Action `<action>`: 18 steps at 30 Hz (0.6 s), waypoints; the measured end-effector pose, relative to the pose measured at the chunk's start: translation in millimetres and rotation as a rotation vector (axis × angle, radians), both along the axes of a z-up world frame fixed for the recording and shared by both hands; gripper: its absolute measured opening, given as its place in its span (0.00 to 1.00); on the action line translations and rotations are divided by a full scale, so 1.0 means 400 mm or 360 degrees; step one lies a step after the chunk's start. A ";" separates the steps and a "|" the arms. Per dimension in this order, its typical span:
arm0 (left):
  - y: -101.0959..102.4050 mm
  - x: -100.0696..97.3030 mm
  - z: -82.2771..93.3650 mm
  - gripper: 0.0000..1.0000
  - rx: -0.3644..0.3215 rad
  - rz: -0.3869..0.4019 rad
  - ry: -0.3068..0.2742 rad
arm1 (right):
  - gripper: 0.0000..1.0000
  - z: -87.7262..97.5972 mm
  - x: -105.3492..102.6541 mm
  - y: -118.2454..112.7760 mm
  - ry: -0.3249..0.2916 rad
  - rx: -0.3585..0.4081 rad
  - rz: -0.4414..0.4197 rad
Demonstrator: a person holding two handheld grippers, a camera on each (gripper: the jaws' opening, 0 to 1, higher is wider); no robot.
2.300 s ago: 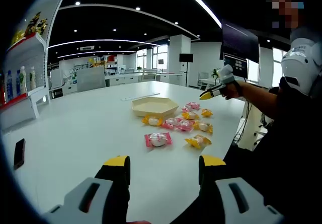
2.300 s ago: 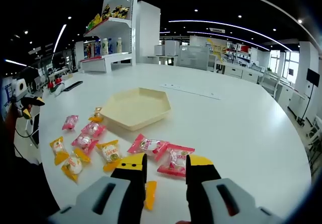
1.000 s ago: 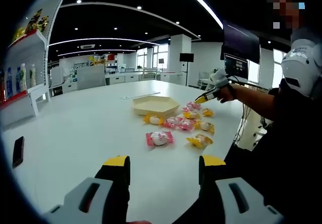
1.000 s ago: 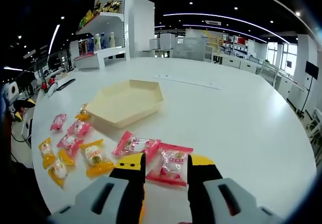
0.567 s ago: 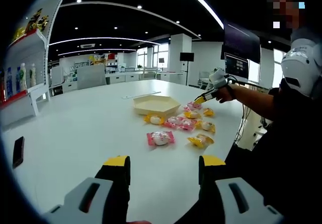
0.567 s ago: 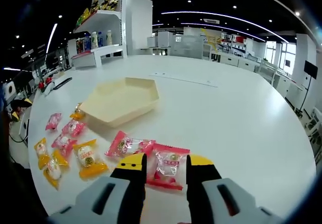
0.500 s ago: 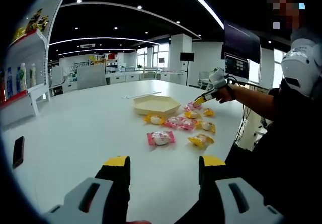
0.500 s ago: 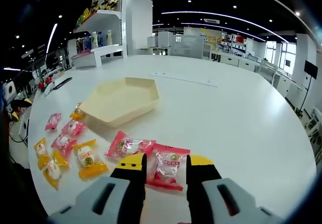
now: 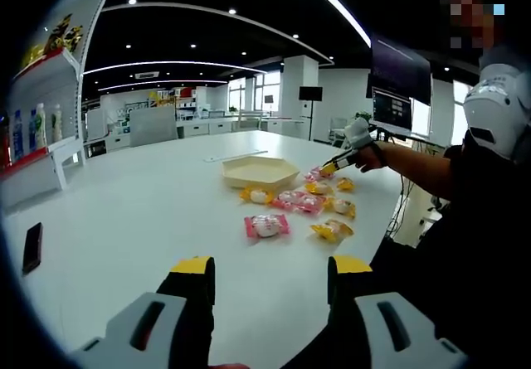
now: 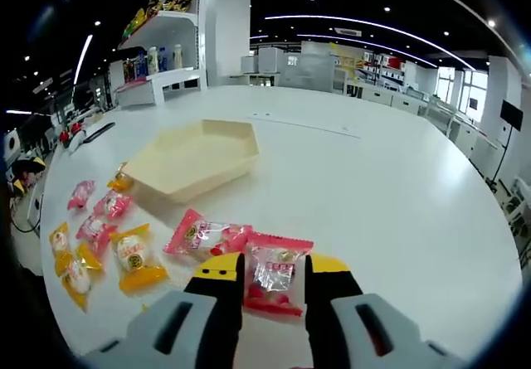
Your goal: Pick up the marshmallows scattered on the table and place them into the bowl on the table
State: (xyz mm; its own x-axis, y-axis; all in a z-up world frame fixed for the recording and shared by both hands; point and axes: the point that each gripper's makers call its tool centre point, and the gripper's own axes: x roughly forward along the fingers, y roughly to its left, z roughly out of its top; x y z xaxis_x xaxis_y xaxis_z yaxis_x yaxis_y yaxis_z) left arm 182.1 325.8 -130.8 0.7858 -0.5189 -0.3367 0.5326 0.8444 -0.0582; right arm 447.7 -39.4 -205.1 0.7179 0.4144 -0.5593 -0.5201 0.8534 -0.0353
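A beige hexagonal bowl stands on the white table. Several wrapped marshmallows in pink and yellow packets lie scattered beside it. In the left gripper view a pink one lies nearest and a yellow one to its right. My left gripper hangs open above the near table, well short of them. My right gripper is open and low over the table, its jaws on either side of a pink packet. Another pink packet lies just left of it. The right gripper also shows beyond the sweets.
A person stands at the table's right edge, a hand on the right gripper. A black phone lies at the far left. Shelves with bottles stand behind the table. A thin white strip lies beyond the bowl.
My right gripper has moved forward and lower, so the pink packet now sits between its jaws. The left gripper has stayed where it was.
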 end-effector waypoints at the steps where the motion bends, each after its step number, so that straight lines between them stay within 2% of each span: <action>1: 0.001 0.000 0.000 0.54 0.0000 0.0002 0.0000 | 0.29 -0.002 0.000 0.000 0.0002 0.0003 -0.0002; 8: -0.002 -0.006 0.004 0.54 0.0003 -0.0001 -0.0005 | 0.24 -0.003 -0.005 -0.001 -0.0013 -0.0014 -0.0010; 18: 0.001 -0.014 0.008 0.54 0.0009 0.0006 -0.0012 | 0.22 -0.001 -0.007 -0.002 -0.0038 -0.0036 0.0012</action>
